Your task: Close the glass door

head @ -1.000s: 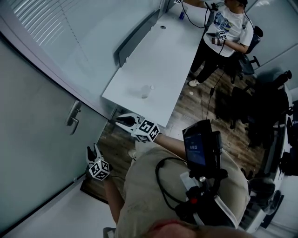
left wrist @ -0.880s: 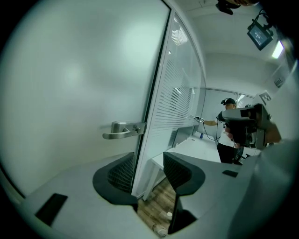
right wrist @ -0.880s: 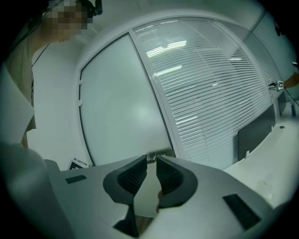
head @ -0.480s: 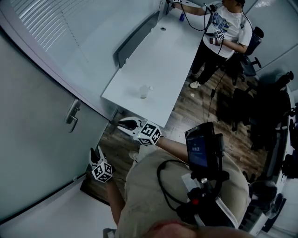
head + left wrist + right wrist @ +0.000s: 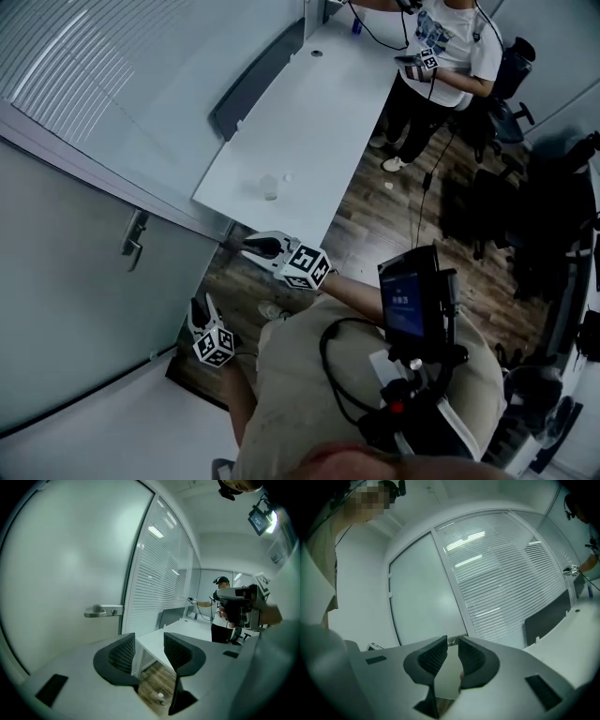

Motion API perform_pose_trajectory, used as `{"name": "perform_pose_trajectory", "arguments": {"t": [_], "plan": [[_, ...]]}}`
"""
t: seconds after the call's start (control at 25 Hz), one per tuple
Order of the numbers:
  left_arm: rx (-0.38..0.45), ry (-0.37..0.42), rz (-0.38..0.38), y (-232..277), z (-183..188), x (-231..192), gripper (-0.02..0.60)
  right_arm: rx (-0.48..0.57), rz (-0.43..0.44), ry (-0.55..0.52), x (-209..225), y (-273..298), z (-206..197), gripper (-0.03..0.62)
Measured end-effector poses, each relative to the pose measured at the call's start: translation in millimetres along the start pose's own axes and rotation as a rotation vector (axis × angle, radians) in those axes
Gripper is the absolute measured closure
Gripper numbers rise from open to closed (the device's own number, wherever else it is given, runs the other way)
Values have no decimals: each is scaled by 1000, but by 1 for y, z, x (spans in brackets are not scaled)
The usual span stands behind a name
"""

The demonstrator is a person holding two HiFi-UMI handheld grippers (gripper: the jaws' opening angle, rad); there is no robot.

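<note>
Left of the left gripper [image 5: 200, 307], apart: glass door [image 5: 66, 281].

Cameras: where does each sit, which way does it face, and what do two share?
Head view: on the person's head, steeply down onto glass door, desk, left gripper, right gripper; chest, forearms show.
Left gripper view: along its open jaws toward the door handle; right hand shows.
Right gripper view: along its open jaws at glass door and blinds; torso shows.
Shared: door handle, in head and left gripper views.
</note>
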State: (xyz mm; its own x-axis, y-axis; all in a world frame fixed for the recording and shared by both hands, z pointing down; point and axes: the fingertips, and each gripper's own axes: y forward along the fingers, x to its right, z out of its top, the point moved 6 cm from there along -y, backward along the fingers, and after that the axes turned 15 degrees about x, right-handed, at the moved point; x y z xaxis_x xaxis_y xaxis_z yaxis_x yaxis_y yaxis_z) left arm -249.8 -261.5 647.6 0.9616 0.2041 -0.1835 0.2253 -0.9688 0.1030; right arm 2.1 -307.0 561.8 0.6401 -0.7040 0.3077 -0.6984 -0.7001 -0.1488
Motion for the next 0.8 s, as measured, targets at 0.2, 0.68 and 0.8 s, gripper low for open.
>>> {"name": "perform_pose_trajectory", "arguments": {"t": [0.2,0.68,0.8], "plan": [[-10,12,-12,-16,-13,60,393,-15,-16,29,19,-65,1,526],[-66,5,114,-127,-56,149,393,-80,86,103,8,-173,-18,526],[-59,-5,170,-163,-59,152,393,-98,119,105,-5,-182,-22,526]]}}
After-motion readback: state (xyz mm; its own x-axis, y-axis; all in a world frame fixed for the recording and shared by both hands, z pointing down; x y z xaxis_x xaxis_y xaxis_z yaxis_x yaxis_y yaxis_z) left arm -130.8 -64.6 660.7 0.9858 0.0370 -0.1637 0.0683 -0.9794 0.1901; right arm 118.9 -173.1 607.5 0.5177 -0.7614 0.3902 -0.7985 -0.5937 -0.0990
